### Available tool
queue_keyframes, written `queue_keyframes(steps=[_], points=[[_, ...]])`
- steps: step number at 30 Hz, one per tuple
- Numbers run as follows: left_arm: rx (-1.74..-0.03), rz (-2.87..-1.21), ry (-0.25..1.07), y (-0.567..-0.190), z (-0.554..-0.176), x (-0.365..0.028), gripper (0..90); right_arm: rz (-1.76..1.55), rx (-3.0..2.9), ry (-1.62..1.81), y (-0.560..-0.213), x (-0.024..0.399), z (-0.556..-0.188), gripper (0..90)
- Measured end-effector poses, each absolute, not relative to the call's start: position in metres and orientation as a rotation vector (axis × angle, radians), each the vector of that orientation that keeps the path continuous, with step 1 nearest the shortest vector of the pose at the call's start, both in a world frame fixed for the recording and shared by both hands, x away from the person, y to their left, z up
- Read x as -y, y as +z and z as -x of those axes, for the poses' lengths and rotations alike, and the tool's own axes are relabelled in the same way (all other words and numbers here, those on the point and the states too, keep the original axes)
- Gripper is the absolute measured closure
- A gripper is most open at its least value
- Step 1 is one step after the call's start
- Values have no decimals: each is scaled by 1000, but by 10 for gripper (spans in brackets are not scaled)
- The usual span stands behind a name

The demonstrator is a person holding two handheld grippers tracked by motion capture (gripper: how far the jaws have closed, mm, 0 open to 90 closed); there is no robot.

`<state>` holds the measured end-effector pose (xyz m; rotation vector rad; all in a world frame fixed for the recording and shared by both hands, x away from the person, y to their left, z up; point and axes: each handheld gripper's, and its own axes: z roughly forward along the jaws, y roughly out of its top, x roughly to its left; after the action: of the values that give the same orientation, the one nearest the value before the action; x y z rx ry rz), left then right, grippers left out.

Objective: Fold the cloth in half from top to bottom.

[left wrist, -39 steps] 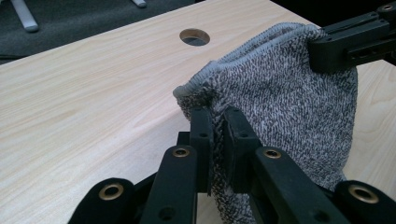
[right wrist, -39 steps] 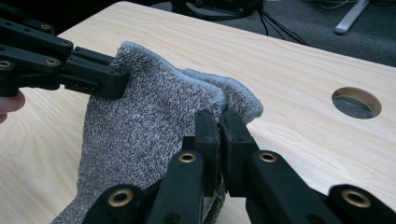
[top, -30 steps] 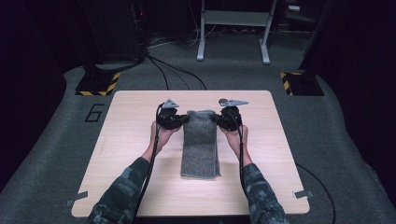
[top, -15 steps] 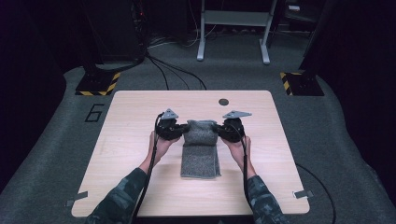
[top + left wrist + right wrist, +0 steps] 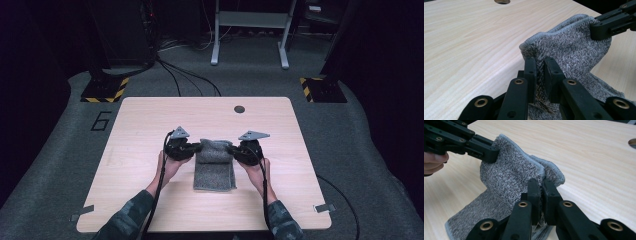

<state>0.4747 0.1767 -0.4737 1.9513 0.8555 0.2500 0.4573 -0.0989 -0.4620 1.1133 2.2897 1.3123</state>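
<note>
You've got the grey towel (image 5: 215, 167) pinched from both sides right now, sitting near the middle of the wooden table (image 5: 150, 125). Your left gripper (image 5: 199, 148) is clamped on the towel's left corner at the far end, and your right gripper (image 5: 231, 149) has the matching right corner, so that far end is lifted and bunched up between the two tools while the near end lies flat on the tabletop toward you. In the left gripper view the two black jaws are squeezed tight with only a thin fold of the knit fabric (image 5: 574, 52) between them, and the hemmed edge curls up just past the tips; the other gripper (image 5: 614, 23) bites the cloth at the top right there. Same story in the right gripper view: jaws closed on the towel's edge (image 5: 511, 177), with the left tool (image 5: 490, 152) gripping the opposite corner at the upper left and a bit of your hand (image 5: 434, 161) behind it. The raised part sags a little between the two grips. There's a round cable hole (image 5: 239, 109) in the table, well apart from the towel, toward the far edge.
</note>
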Motion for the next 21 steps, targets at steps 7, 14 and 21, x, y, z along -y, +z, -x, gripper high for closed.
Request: queue_keyframes(steps=[7,14,21], points=[[-842,-1962,237,-482,-463,-180,809,-1111,-2305,1299,-468,99,-444,855],[-843,-1991,161,-490,-454,-187,752,-1096,-2339,1282,-477,99,-431,808],[-889,-2033,60,-503,-439,-196,491,-1139,-2393,1251,-485,105,-416,547]])
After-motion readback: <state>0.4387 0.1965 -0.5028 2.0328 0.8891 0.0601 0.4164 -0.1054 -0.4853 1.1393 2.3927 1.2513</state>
